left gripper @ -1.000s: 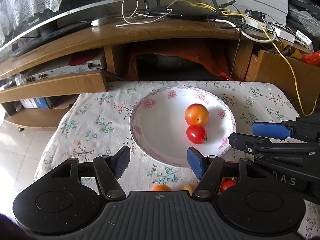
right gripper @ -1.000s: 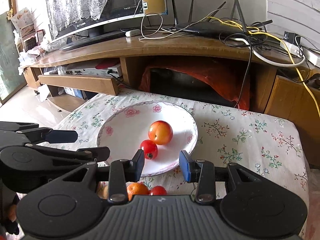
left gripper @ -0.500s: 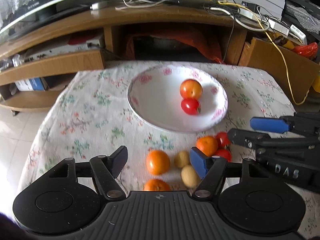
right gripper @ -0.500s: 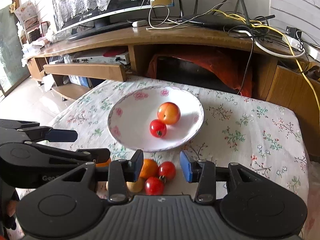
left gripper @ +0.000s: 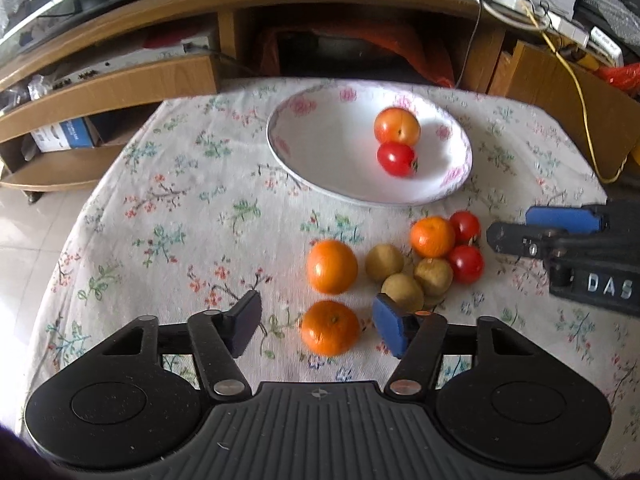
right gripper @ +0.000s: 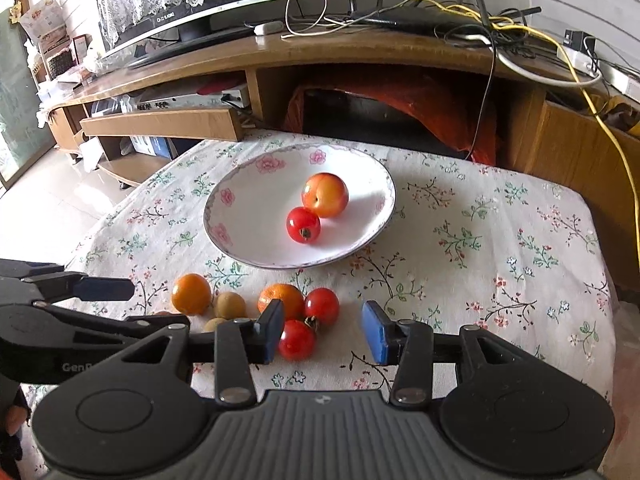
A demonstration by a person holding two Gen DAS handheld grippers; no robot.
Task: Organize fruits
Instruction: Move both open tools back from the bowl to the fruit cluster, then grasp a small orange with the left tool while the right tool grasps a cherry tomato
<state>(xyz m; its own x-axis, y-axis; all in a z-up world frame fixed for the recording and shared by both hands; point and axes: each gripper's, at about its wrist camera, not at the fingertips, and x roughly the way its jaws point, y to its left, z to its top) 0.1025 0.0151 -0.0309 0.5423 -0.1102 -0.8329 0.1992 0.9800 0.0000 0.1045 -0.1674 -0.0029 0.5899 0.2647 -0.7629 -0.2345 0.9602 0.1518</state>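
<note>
A floral cloth (left gripper: 168, 208) covers the tabletop (right gripper: 500, 280). On the cloth sits a white plate (right gripper: 240, 236) with pink flowers round its rim. Nearer the cameras, loose fruit lies straight on the cloth: three oranges (one (left gripper: 331, 266), another (left gripper: 330, 327) just below it, a third (left gripper: 432, 237) to the right), three small brownish fruits (left gripper: 402, 291) bunched together, and two red tomatoes (left gripper: 465, 264) touching that cluster's right side

Three oranges (left gripper: 332, 266), three tomatoes (left gripper: 396, 159), three longans (left gripper: 384, 263), one peach (left gripper: 397, 126), one plate (left gripper: 304, 148)
</note>
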